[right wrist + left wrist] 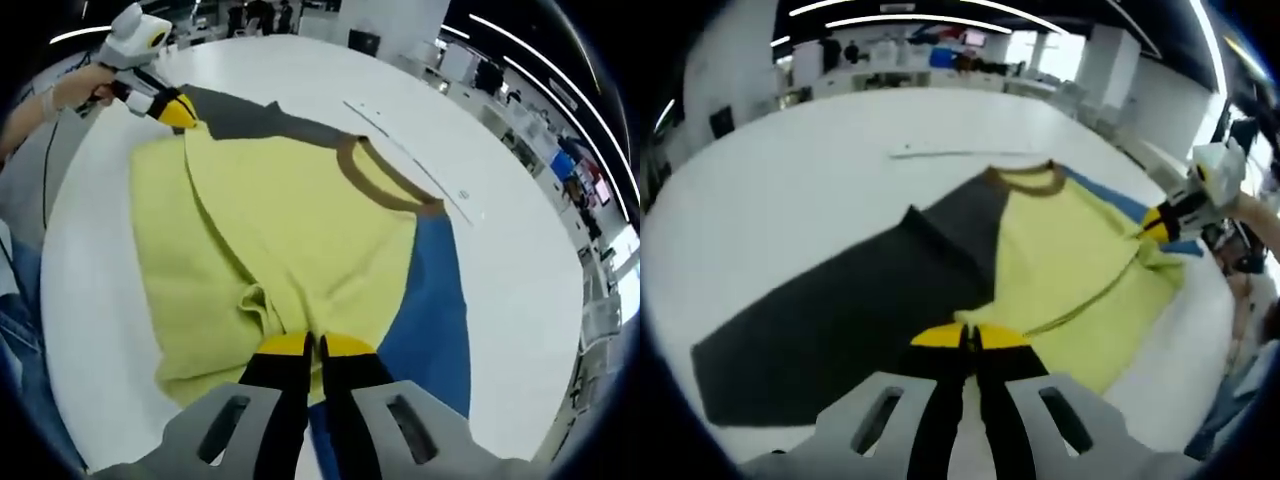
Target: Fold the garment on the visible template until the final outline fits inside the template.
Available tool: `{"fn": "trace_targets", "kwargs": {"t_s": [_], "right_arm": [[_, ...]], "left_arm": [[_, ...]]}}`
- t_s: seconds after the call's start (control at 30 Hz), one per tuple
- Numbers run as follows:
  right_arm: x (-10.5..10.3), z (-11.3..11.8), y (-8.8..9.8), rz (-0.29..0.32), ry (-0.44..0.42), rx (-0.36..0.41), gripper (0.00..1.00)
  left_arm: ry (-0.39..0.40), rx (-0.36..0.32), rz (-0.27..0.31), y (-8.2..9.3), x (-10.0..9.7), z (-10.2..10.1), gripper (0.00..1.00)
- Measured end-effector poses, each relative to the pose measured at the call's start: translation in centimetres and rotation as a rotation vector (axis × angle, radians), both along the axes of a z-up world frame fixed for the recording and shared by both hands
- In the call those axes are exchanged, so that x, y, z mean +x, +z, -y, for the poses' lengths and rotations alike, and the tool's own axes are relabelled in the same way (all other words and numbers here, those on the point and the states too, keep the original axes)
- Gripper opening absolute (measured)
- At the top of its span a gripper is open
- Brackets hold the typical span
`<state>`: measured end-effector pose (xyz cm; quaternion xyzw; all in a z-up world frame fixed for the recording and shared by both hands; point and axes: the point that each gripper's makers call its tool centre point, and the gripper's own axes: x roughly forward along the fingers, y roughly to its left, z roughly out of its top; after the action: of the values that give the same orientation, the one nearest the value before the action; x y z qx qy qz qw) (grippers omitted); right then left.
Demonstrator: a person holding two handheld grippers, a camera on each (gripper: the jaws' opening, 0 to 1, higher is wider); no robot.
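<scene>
A colour-block shirt lies on the white table: dark grey part (860, 300), yellow middle (1070, 250) and blue part (1110, 197), with a brown collar (1025, 180). My left gripper (971, 337) is shut on the near hem where grey meets yellow. At the right, my right gripper (1162, 222) pinches a raised yellow fold. In the right gripper view the yellow cloth (290, 230) is folded over itself, with the blue part (430, 300) to its right and the collar (385, 180) beyond. My right gripper (313, 347) is shut on the yellow edge. My left gripper (178, 112) grips the far corner.
A thin pale strip (940, 153) lies on the table beyond the collar, the same strip (410, 150) in the right gripper view. The round white table (790, 190) drops off at its right edge. A person's hand (75, 90) holds the left gripper. Desks and pillars stand behind.
</scene>
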<state>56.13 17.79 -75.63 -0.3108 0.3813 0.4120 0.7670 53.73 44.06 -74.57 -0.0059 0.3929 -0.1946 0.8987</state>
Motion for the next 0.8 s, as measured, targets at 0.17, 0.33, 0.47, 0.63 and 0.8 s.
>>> {"fn": "trace_targets", "kwargs": {"t_s": [0.17,0.33,0.47,0.63,0.8], "right_arm": [[0.2,0.1,-0.3,-0.008,-0.011,0.01,0.04],[0.3,0.0,-0.4,-0.008,-0.007,0.005,0.04],[0.4,0.1,-0.5,-0.013,-0.029,0.034,0.04],[0.4,0.0,-0.5,-0.006,-0.041,0.047,0.04],[0.6,-0.1,-0.5,-0.012,-0.056,0.066,0.04]], "left_arm": [[0.006,-0.001,-0.003,-0.2,0.1,0.0,0.0],[-0.009,-0.001,-0.024,-0.6,0.1,0.1,0.0],[-0.039,0.045,-0.029,-1.2,0.3,0.3,0.0],[-0.032,0.038,-0.028,-1.3,0.5,0.1,0.0],[-0.025,0.036,-0.021,-1.3,0.9,-0.2,0.0]]}}
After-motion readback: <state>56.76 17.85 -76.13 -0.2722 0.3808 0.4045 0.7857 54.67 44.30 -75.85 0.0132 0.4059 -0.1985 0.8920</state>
